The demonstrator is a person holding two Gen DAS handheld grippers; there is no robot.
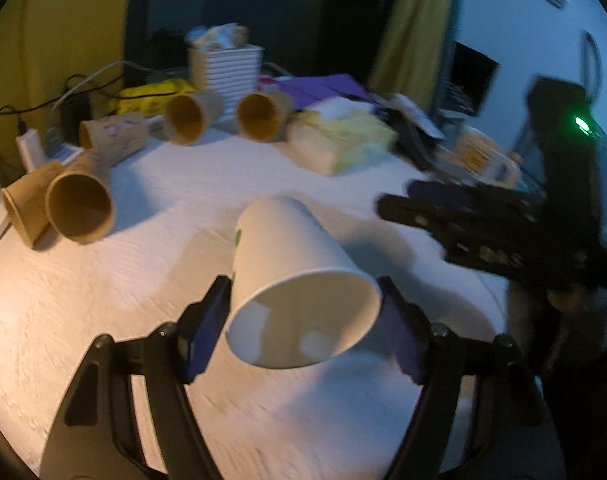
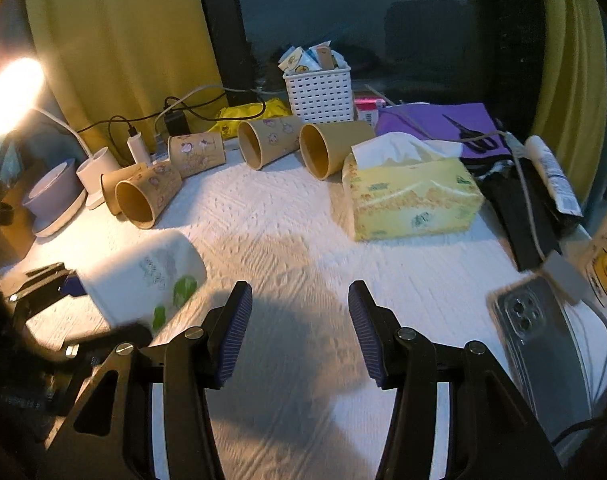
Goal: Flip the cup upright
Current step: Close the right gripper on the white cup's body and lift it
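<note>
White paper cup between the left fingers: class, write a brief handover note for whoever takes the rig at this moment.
Left gripper: fingers on either side of the white paper cup near its rim; contact looks likely, but blur prevents certainty.
Right gripper: open, empty, over the white textured tabletop.
Cup: tilted, mouth facing the left camera, base pointing away; not yet upright.
Brown paper cups lie on their sides behind it.
Left to do: rotate the cup mouth up, set it down, release.

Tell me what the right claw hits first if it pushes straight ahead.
Nothing close: the right claw is open over the bare white cloth. Farther on, probably the brown cup lying on its side, beside the tissue pack; depth is unclear.
</note>
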